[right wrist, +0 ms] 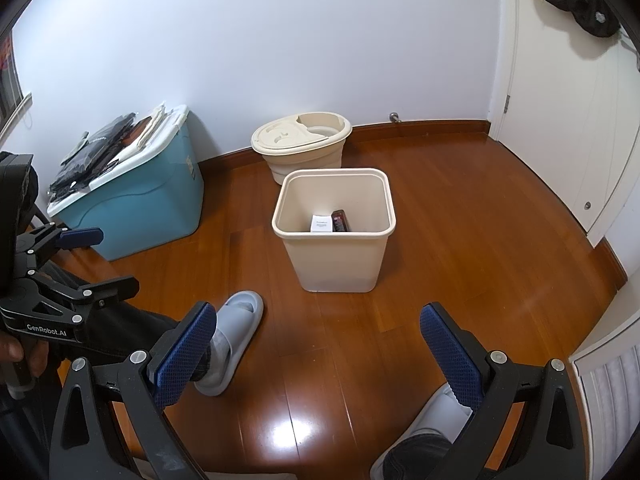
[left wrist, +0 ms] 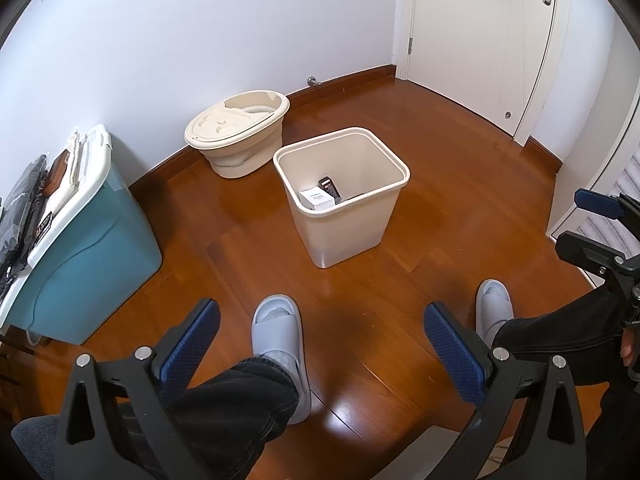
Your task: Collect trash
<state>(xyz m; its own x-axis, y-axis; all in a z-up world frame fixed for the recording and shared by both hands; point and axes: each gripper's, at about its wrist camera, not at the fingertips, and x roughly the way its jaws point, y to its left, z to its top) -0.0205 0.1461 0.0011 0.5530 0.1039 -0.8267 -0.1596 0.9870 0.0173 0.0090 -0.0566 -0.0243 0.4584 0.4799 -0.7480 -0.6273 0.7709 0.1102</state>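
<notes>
A beige rectangular waste bin (left wrist: 362, 236) (right wrist: 336, 260) stands on the wooden floor ahead of me. Inside it lie a small white box (left wrist: 316, 199) (right wrist: 321, 223) and a dark packet (left wrist: 329, 187) (right wrist: 340, 221). My left gripper (left wrist: 320, 332) is open and empty, held well short of the bin above the person's legs; it also shows at the left edge of the right wrist view (right wrist: 98, 258). My right gripper (right wrist: 316, 332) is open and empty too, and appears at the right edge of the left wrist view (left wrist: 588, 220).
A beige oval bucket with a lid (left wrist: 238, 136) (right wrist: 304, 146) sits by the wall behind the bin. A blue storage box (left wrist: 84, 264) (right wrist: 152, 196) with dark items on top stands at the left. The person's grey slippers (left wrist: 280, 328) (right wrist: 236, 332) rest on the floor. A white door (left wrist: 480, 32) is at the right.
</notes>
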